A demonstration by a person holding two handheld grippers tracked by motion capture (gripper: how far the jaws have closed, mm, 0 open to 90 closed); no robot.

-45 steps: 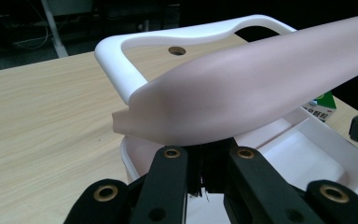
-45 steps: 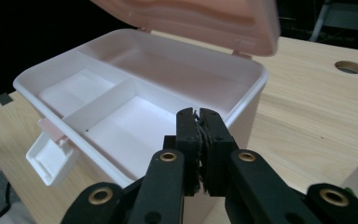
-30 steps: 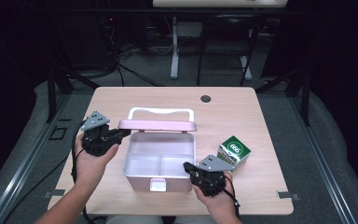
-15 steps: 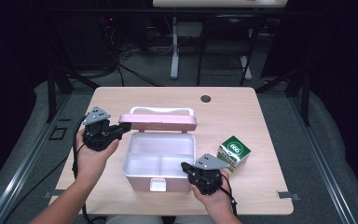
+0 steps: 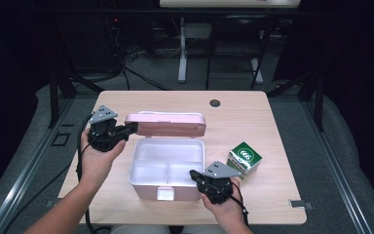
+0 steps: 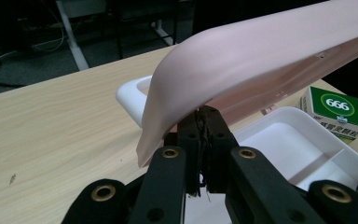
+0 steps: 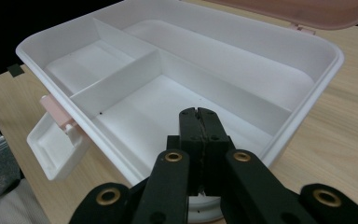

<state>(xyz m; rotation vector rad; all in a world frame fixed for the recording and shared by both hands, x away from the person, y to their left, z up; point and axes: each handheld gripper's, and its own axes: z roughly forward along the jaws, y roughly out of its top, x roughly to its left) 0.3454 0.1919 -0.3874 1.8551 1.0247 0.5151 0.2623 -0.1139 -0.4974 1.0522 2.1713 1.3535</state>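
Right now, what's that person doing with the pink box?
A person is opening a lunch box using two hand-held grippers. The left gripper is shut under the corner of the pink lid, tipping it up and back. The right gripper, also shut, presses on the box's near right corner. The white compartments inside are empty. A small green carton sits on the table beside it.

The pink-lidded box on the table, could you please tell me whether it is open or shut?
Open. The pink lid is swung up at the back, the left gripper at its corner, and the white compartments lie bare.
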